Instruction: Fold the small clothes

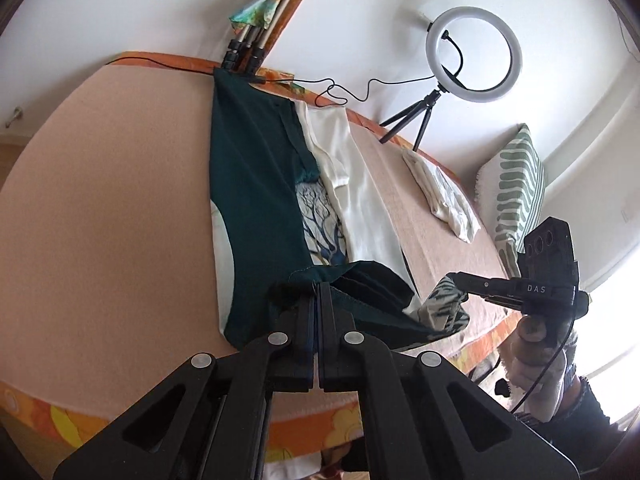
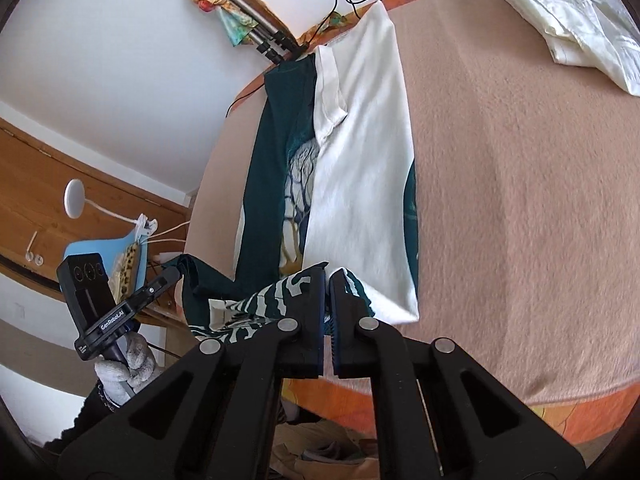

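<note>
A dark green and white T-shirt (image 1: 256, 200) with a tree print lies lengthwise on the peach blanket (image 1: 100, 208), its sides folded in. My left gripper (image 1: 319, 292) is shut on the dark green near hem, which is lifted off the bed. My right gripper (image 2: 328, 276) is shut on the other end of that hem, where a green-and-white patterned side shows. The hem hangs slack between the two. The white folded half (image 2: 360, 184) stays flat on the bed. Each view also shows the other gripper, the right gripper (image 1: 450, 280) and the left gripper (image 2: 176, 270), in a person's hand.
A folded white garment (image 1: 440, 196) lies farther right on the blanket, beside a striped pillow (image 1: 516, 184). A ring light (image 1: 474, 54) on a small tripod and a black cable (image 1: 344, 92) stand at the far edge, with tripod legs (image 1: 244, 52). A blue chair (image 2: 100, 252) is beside the bed.
</note>
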